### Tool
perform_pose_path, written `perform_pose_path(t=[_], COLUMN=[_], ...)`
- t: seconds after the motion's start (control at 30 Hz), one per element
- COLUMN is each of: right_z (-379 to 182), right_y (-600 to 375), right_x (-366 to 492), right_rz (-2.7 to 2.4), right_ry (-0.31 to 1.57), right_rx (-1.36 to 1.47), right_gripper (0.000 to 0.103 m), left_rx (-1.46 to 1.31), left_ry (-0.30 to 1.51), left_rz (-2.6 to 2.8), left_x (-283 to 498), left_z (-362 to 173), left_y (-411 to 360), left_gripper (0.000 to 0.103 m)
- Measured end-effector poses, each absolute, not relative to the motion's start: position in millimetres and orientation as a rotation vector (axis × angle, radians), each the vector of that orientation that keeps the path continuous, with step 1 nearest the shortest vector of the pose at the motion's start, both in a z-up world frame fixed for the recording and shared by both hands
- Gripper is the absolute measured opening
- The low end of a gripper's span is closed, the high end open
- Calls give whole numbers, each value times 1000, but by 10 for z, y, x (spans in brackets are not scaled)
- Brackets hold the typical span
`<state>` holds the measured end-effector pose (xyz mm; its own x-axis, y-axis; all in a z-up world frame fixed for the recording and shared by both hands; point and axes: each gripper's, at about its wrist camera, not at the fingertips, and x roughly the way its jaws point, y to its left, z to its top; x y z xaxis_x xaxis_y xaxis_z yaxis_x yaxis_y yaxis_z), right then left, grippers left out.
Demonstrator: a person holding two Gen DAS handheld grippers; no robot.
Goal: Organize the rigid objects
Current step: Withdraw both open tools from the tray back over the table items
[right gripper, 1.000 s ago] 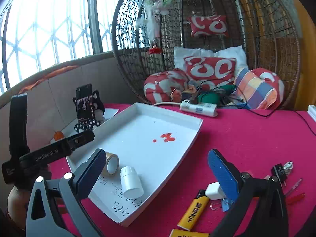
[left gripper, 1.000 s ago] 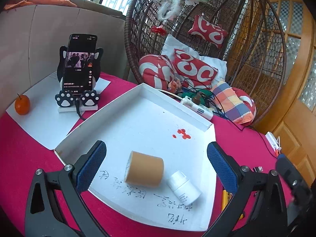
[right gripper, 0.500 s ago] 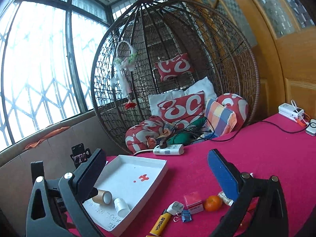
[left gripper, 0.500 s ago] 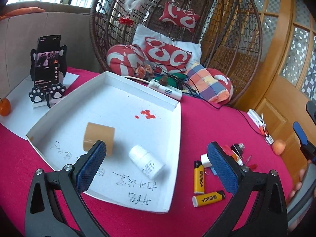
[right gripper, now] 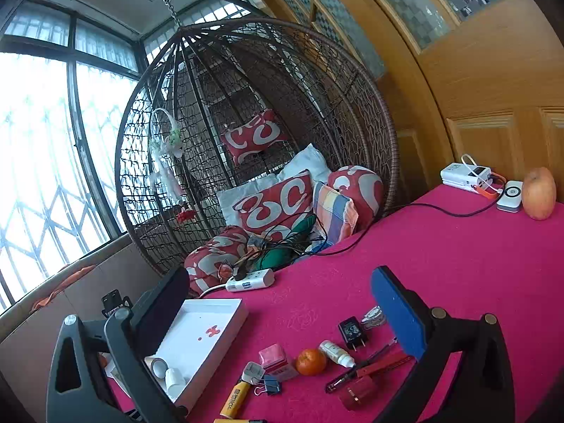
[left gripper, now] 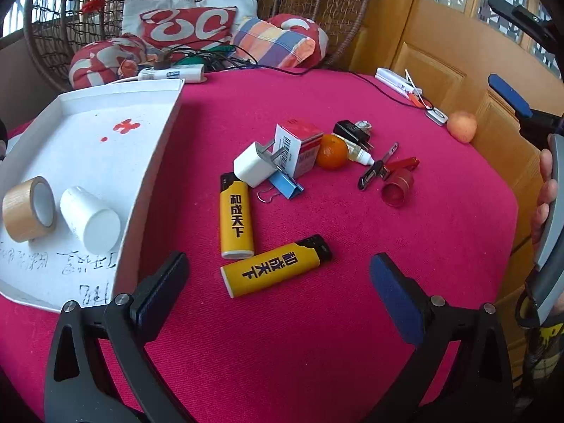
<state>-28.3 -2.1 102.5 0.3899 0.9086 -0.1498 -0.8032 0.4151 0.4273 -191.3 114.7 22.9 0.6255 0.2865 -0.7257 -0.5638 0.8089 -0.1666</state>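
A white tray (left gripper: pixel 155 148) on the red tablecloth holds a brown tape roll (left gripper: pixel 28 209) and a white bottle (left gripper: pixel 90 218). Two yellow lighters (left gripper: pixel 236 220) (left gripper: pixel 276 269) lie right of the tray. Behind them lie a white charger (left gripper: pixel 252 165), a blue binder clip (left gripper: pixel 285 185), a red-white box (left gripper: pixel 299 144), an orange (left gripper: pixel 331 151), a dropper bottle (left gripper: pixel 359 153), a black plug (left gripper: pixel 350 132) and a red cap (left gripper: pixel 396 188). My left gripper (left gripper: pixel 278 282) is open, just above the nearer lighter. My right gripper (right gripper: pixel 278 299) is open, raised high; the tray (right gripper: pixel 211 349) shows below.
A wicker hanging chair (right gripper: pixel 253 134) with cushions stands behind the table. A power strip (left gripper: pixel 172 72) and cables lie at the far edge. A power bank (right gripper: pixel 465 174) and an apple (right gripper: pixel 539 194) sit at the right, by the wooden door.
My left gripper has swung right from over the tray to the lighters. My right gripper has risen and tilted up. Both stayed open.
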Motion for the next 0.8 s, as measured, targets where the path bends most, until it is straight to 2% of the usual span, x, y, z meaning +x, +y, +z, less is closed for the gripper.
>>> perform_pose_path(t=[0.23,0.5,0.8], right_z=[960,960,924], right_y=[-110,-216,-243], right_x=[-162,-86,-44], right_rz=[1100,1077,1063], right_ry=[432,425,441], right_rx=[344,369,377], right_gripper=[103,103,103], left_rx=[-334,-305,-382], left_ry=[837,845,872], left_rz=[535,491,409], left_x=[-1690,-1694,-1713], left_z=[64,90,63], left_y=[1240,1113,1027], left_gripper=[103,103,103])
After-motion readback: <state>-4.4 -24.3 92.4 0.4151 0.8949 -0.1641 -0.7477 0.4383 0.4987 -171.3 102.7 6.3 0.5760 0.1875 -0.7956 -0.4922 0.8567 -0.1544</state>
